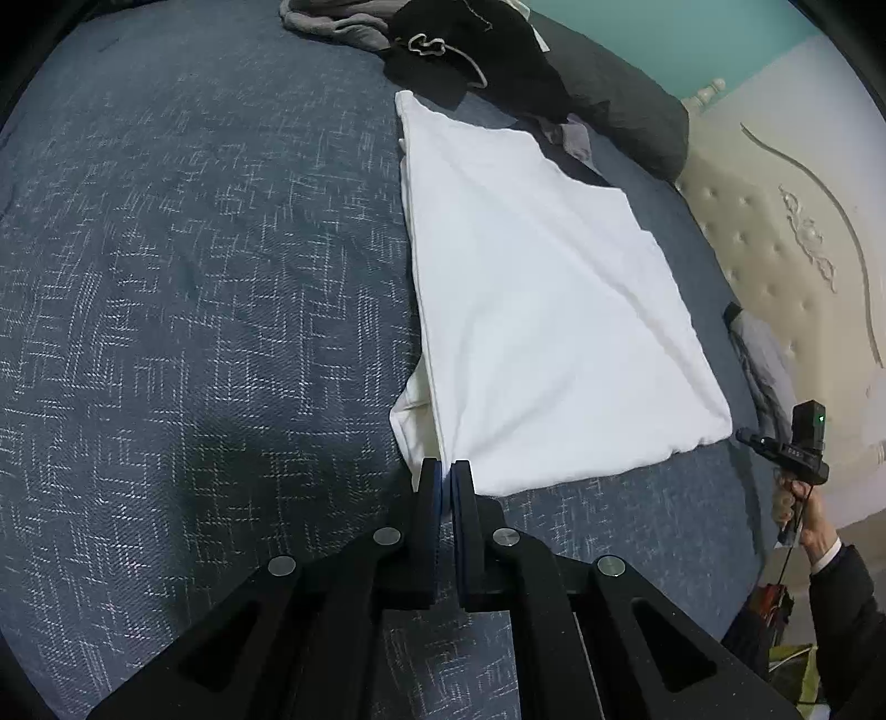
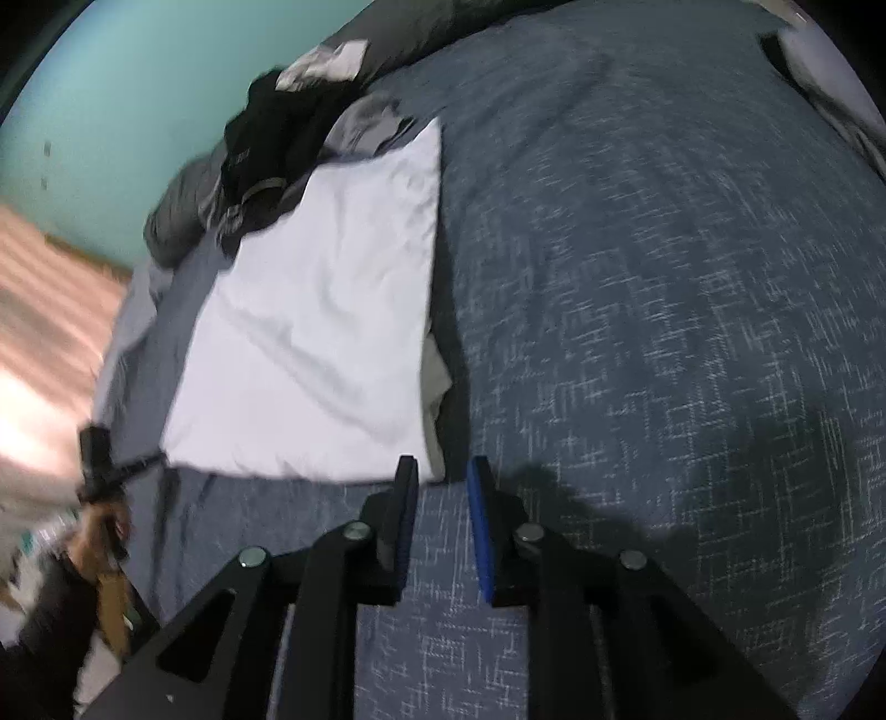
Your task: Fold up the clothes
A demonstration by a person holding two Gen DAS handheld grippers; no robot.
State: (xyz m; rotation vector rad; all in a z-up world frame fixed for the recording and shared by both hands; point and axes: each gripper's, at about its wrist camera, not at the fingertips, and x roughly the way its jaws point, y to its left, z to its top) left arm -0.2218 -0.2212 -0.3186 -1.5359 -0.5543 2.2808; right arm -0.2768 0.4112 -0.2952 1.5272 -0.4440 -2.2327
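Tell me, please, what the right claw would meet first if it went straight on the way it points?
Probably the near corner of the white garment: the open right claw points at it, though depth is unclear.

Right wrist view motion-blurred: black garment [image 2: 277, 138] print unreadable, hand [image 2: 105, 526] left of white folded garment [image 2: 315, 310] smeared. Grey garment [image 1: 332, 22] beyond white garment cut by left wrist view's top edge.
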